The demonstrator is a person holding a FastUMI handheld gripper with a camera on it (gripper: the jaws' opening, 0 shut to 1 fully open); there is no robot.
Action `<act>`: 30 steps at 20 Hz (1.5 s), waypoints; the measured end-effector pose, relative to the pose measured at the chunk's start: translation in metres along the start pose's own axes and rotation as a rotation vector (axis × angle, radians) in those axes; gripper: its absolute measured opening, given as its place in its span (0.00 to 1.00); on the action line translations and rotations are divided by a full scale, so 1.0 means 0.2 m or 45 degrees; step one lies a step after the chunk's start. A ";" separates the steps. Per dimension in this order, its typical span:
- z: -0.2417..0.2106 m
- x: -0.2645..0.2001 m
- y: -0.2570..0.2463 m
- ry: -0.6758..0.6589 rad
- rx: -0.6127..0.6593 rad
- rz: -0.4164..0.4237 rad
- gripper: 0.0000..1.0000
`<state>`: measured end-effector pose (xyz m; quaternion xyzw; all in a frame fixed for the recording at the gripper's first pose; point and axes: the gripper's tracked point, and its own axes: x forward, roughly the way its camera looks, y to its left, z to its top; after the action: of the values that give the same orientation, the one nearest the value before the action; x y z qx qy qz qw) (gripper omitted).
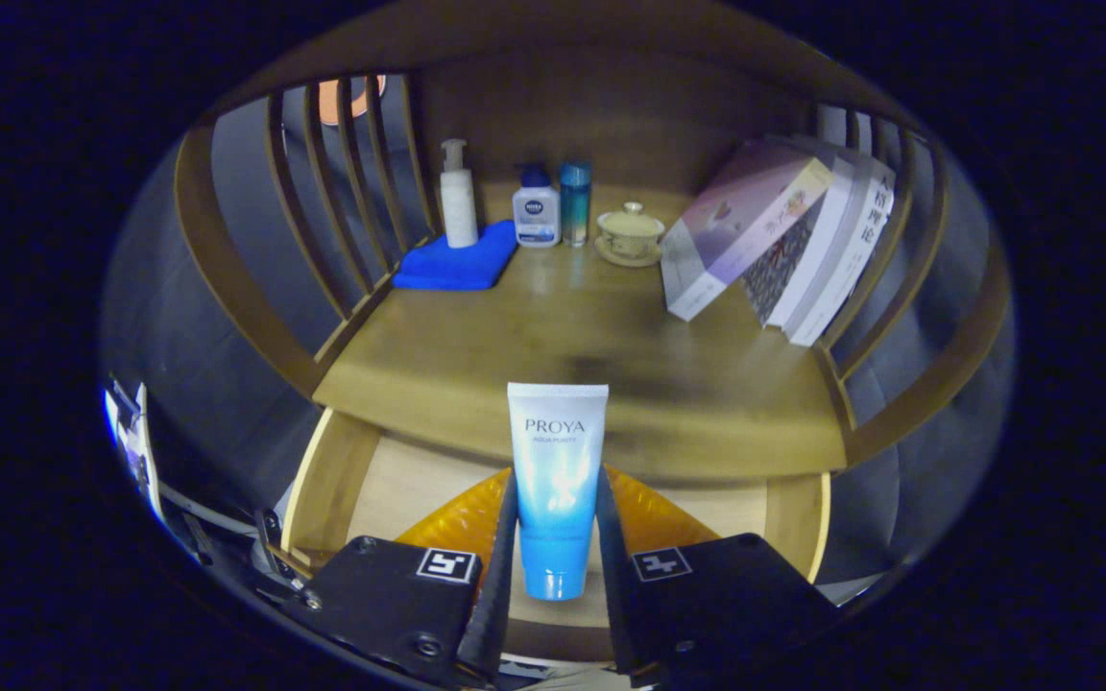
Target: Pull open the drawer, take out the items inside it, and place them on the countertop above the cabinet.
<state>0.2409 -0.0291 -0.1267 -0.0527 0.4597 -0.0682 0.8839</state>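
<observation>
Gripper view: looks along the two fingers toward a wooden cabinet with slatted sides; open drawer (399, 485) below, tabletop (553, 355) above it

Left side of tabletop: folded blue cloth (457, 264) against the slats, with a white pump bottle (458, 197) standing on its far end; a wide swing to that side could knock the tall, narrow bottle over

Middle back: a squat white bottle with a blue cap (536, 209), a slim teal bottle (574, 203) just beside it, then a lidded cup on a saucer (629, 235); all well beyond the fingers, at risk only if the tube is carried too deep

Gripper (558, 537): fingers pinching a white-and-blue tube (556, 480) from both sides, cap end down, tube upright above the drawer and in front of the tabletop's front edge

Grip risk: the tube looks smooth and soft; I judge it could slide down or tilt if the squeeze eases before it is over the wood

Clearance risk: the cap hangs low; lifting too little may catch it on the front edge

Drawer: an orange item (654, 513) lies beneath the fingers, not yet taken out

Right side: leaning books (783, 240) propped against the slats; a bump could send them sliding flat
</observation>
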 end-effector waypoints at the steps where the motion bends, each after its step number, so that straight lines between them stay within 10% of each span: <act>1: 0.04 0.02 0.00 -0.008 0.004 -0.004 0.45; 19: 0.28 0.55 -0.08 -0.011 0.071 -0.090 0.49; 30: 0.17 0.08 0.12 -0.240 0.062 0.133 0.62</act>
<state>0.2791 -0.0062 -0.1239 -0.0133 0.3748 -0.0281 0.9266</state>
